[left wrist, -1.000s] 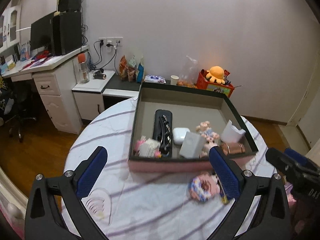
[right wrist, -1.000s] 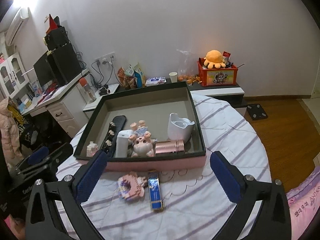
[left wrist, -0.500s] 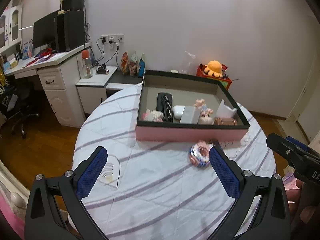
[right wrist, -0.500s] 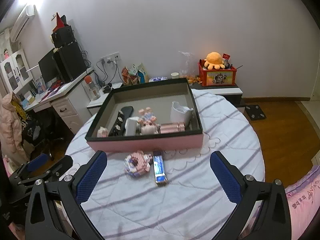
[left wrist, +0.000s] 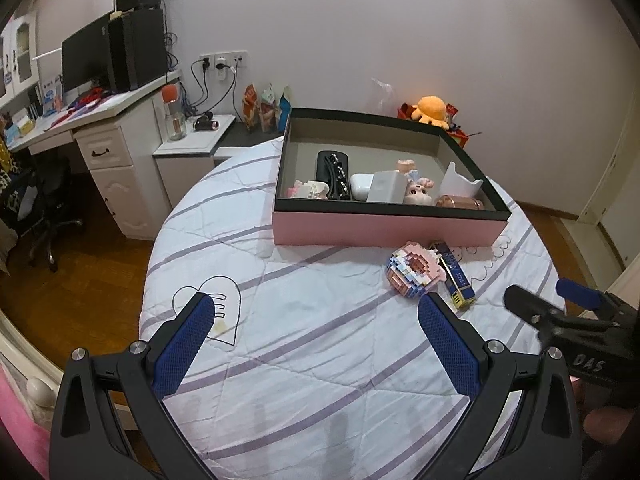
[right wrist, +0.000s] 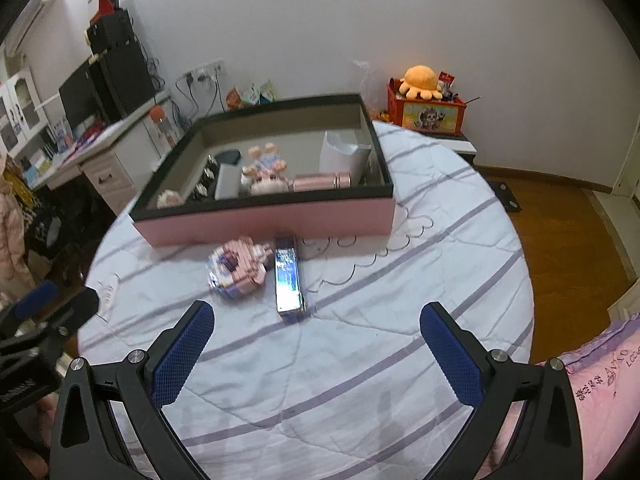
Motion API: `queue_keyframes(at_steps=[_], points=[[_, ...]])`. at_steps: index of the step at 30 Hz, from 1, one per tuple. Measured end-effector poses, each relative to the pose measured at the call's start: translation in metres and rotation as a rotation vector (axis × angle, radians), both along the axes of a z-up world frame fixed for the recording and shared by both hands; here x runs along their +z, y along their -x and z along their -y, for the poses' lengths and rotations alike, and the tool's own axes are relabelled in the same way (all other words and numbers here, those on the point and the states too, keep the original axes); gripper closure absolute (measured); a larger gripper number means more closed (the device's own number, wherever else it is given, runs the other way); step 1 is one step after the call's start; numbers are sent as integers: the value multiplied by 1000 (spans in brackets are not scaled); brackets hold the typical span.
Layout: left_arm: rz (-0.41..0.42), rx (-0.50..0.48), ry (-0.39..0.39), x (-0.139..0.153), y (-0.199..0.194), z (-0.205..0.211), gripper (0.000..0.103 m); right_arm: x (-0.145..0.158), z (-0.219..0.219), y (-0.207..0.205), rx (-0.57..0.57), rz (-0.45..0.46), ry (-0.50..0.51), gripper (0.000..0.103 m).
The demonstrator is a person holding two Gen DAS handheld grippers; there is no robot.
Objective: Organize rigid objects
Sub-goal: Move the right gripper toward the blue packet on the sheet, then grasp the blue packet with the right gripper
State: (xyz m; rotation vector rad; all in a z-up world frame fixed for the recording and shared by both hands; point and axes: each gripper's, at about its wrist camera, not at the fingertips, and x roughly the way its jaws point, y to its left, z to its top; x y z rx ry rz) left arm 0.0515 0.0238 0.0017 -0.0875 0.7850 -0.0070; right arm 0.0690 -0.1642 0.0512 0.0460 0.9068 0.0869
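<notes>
A pink box [left wrist: 384, 232] with a black rim stands on the round table; it also shows in the right wrist view [right wrist: 264, 222]. In it lie a black case [left wrist: 332, 170], a white earbud case [left wrist: 360, 186], a grey block [left wrist: 386, 187], a small doll [left wrist: 418, 192], a white holder [left wrist: 460, 186] and a pink tube [left wrist: 460, 202]. In front of the box lie a pink block-built donut [left wrist: 414, 270] [right wrist: 238, 268] and a blue flat stick [left wrist: 456, 278] [right wrist: 288, 280]. My left gripper [left wrist: 316, 332] and right gripper [right wrist: 316, 344] are open, empty, well back from both.
The table has a white cloth with purple stripes [left wrist: 320, 340]. A white desk [left wrist: 112, 152] with a monitor stands at the left, a low cabinet with a red box [right wrist: 426, 110] and an orange plush behind. Wood floor lies to the right [right wrist: 560, 220].
Both grippers have pulled back and away from the box; the box and the two loose objects now look farther off. Both stay open and empty.
</notes>
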Motion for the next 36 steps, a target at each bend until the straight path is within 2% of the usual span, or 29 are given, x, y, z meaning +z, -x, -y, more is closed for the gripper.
queue_keyframes(at_steps=[9,15,19,27,30,32,33,35,36], points=[[-47,10,1,-17,-17,-3,0,-31,-11,-22,25,-63,89,0],[-72,19,-5,-27,-31,-6,0,-49,-14,-39,30,-95,107,0],[-88,21,-3,-33,-41,-8,0,-58,-20,-49,45,-105,133,7],[-106,20,-2,-40,-54,-9,0,-63,-26,-59,71,-80,154,28],[-105,15,-5,-39,-56,-7,0,-61,-31,-61,91,-71,155,44],[-101,12,-8,-38,-57,-6,0,-60,-35,-60,110,-70,149,60],[-99,12,-9,-37,-57,-5,0,-59,-37,-60,119,-70,149,64],[-93,12,-11,-35,-56,-5,0,-58,-39,-58,130,-73,137,82],[-90,12,-12,-34,-55,-4,0,-58,-38,-58,132,-76,128,83]])
